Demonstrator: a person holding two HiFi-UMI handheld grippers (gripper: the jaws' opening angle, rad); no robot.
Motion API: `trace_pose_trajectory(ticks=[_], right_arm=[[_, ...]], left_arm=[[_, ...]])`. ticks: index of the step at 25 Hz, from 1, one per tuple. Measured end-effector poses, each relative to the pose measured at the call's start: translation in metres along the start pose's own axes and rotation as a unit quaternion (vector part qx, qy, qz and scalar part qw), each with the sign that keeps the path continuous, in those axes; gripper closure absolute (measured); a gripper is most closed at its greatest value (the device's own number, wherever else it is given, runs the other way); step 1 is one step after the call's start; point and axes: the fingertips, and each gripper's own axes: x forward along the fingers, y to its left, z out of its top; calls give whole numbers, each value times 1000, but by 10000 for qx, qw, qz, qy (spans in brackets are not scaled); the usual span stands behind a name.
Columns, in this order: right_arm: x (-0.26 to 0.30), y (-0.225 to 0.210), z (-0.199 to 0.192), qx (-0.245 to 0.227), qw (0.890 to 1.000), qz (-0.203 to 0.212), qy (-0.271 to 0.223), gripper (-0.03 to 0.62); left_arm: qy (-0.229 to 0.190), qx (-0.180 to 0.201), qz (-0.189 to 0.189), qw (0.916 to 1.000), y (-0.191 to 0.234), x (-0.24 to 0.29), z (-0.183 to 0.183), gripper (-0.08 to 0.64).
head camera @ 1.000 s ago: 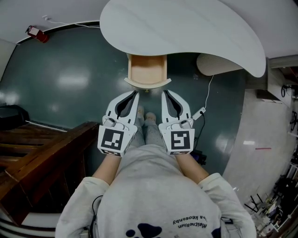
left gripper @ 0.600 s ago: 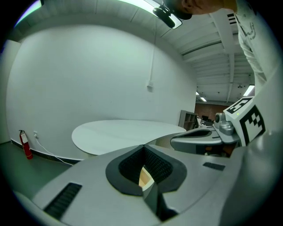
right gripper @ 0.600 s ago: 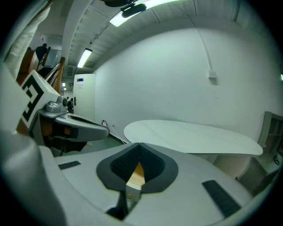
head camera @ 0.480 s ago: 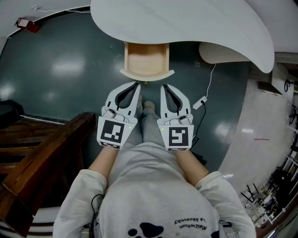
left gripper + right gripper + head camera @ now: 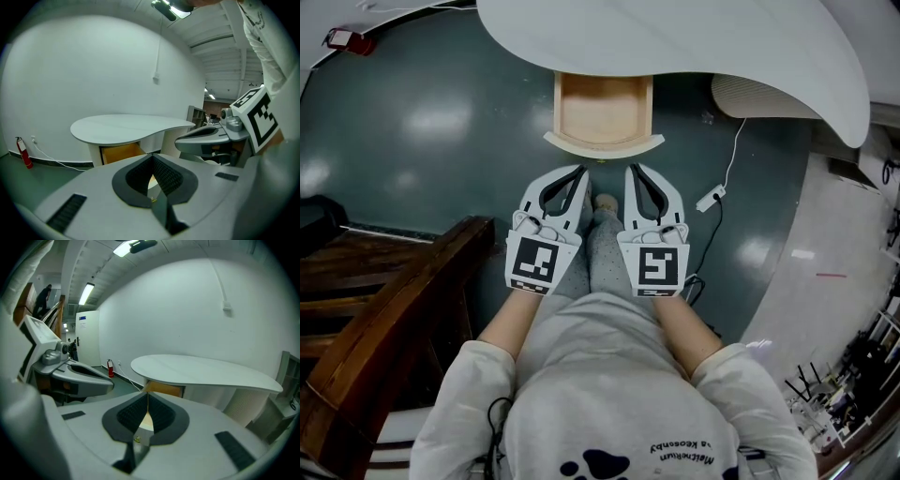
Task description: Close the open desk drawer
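Under the white desk top [image 5: 694,47] the wooden drawer [image 5: 605,108] stands pulled out, its curved pale front [image 5: 603,142] facing me. My left gripper [image 5: 581,171] and right gripper [image 5: 630,169] are side by side just short of that front, both shut with nothing in them. Whether the tips touch the front I cannot tell. In the left gripper view the shut left gripper [image 5: 152,155] points at the drawer [image 5: 123,152] below the desk [image 5: 131,127]. In the right gripper view the right gripper [image 5: 147,393] points at the drawer [image 5: 164,390].
A dark wooden stair rail [image 5: 394,300] runs along the left. A white cable with a plug [image 5: 712,197] lies on the dark floor at the right, beside the desk's ribbed white pedestal [image 5: 759,94]. A red fire extinguisher [image 5: 339,39] stands far left. My feet [image 5: 602,202] are between the grippers.
Both grippers have sunk together, staying side by side and shut. The drawer stands open as before.
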Motion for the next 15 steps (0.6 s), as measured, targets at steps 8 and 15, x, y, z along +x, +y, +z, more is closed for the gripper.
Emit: trace_pose_trajectory(ticks=[8, 15], right_arm=[[16, 11, -38, 122, 9991, 104, 397, 574], [37, 16, -80, 125, 9966, 134, 809, 572]], left_arm=[[188, -60, -59, 9998, 8, 14, -28, 551], [321, 64, -94, 9994, 13, 25, -52, 551]])
